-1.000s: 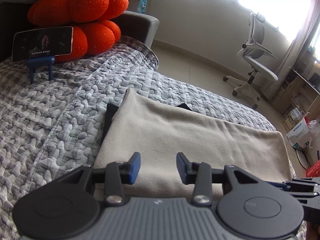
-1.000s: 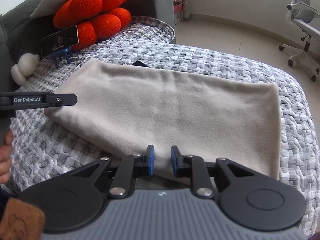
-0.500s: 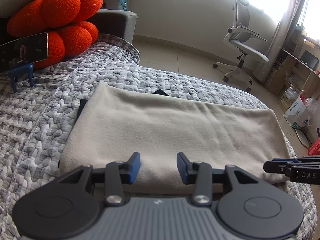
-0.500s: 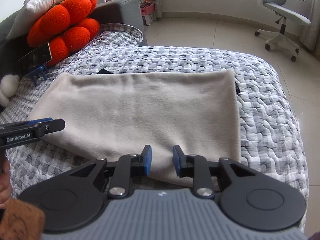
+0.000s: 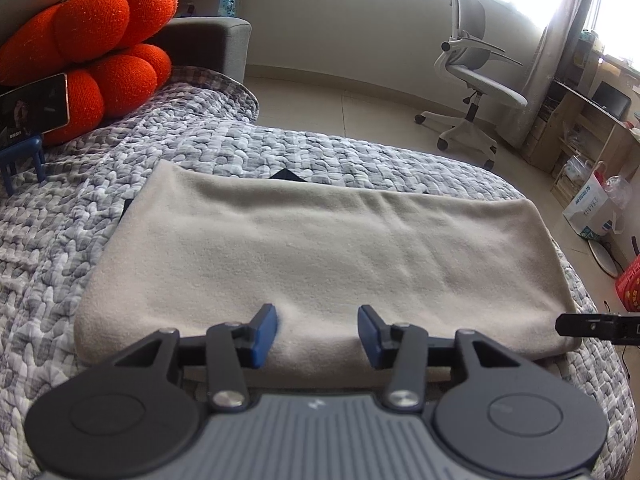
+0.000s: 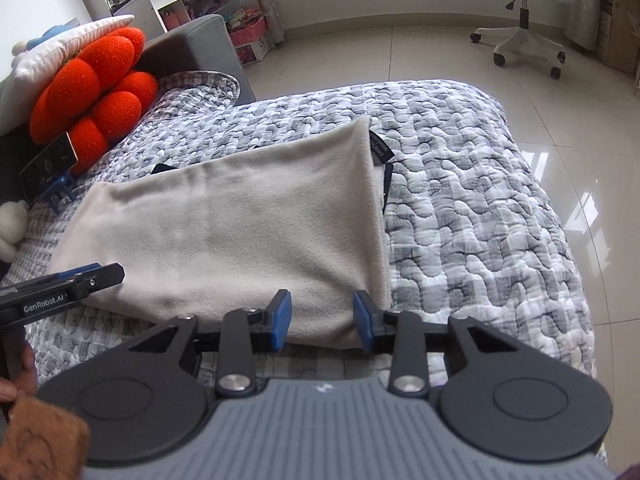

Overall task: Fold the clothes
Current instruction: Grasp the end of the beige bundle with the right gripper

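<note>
Left gripper: grey ribbed housing showing at bottom, two black round discs flanking it, black linkage arms running forward, silver screw sitting on each arm, blue pads capping fingers.

Right gripper: wearing same grey ribbing, black discs, silver screws, blue pads.

Left of right gripper: left gripper's black finger bearing white "GenRobot.AI" lettering; brown knitted sleeve cuff showing below it.
</note>
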The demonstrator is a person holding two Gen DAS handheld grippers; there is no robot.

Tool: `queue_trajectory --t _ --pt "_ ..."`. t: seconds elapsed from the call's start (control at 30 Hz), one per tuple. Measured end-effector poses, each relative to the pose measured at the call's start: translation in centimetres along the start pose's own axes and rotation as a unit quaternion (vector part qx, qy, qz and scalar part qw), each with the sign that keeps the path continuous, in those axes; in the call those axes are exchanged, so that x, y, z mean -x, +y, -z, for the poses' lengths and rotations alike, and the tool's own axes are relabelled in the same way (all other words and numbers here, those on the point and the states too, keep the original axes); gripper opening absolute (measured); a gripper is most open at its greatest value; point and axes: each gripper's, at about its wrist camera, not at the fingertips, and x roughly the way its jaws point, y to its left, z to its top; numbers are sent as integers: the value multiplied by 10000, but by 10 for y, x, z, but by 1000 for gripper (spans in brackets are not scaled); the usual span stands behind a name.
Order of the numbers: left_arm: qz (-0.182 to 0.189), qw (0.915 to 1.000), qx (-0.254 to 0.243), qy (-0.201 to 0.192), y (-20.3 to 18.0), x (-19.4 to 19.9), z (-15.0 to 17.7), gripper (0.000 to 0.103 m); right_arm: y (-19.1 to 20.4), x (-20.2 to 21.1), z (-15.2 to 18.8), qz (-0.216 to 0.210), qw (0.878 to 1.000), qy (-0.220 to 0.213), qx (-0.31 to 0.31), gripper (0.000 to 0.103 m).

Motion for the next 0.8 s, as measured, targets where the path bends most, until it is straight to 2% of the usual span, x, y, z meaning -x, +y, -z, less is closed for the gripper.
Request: queue_trajectory --t 0.17,0.27,0.37,0.43,0.57,0.8 --pt "-16 10000 3 34 -4 -3 -1 50 -24 8 1 -303 9969 -36 -728 42" --pt "-16 10000 -70 34 -11 -4 -1 51 -37 13 4 -415 9929 -22 -1113 49" --pt "-28 9999 -106 44 -16 -5 -1 51 -54 18 9 -611 9870 19 -1484 49" --pt "-21 9999 -109 39 -18 -5 -1 51 -65 21 12 -747 9821 46 -1729 49" --pt "-72 9997 -233 28 -26 -7 0 52 -84 16 16 -1387 9612 139 -2382 51" --pt "-144 9992 -361 11 -29 -11 3 53 -89 4 13 -1438 9509 292 -2727 51"
